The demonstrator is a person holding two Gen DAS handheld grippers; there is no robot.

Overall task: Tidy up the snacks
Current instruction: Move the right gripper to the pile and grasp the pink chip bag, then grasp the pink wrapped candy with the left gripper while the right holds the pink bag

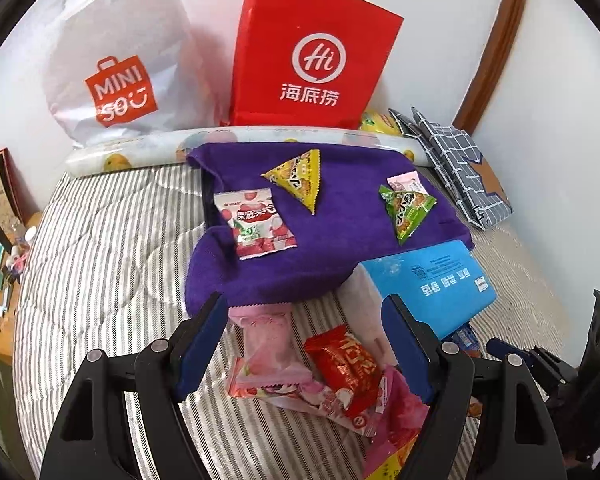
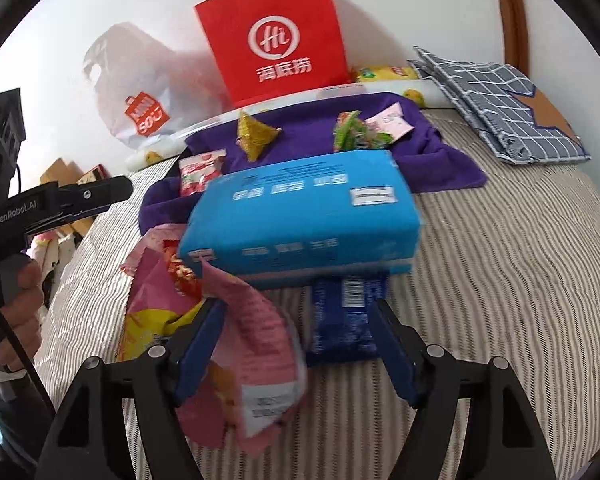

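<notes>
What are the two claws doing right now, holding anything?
Left gripper: open, holding nothing, above a red candy packet.
Right gripper: open, gripping nothing; a pink snack bag lies between its jaws.

Blue tissue pack covers the far end of the dark blue snack packet. Pink snack bag blurred, print unreadable. Yellow packet mostly hidden behind red bag.

Home bedroom, striped quilted bed, shopping bags against white wall, cluttered bedside table
</notes>
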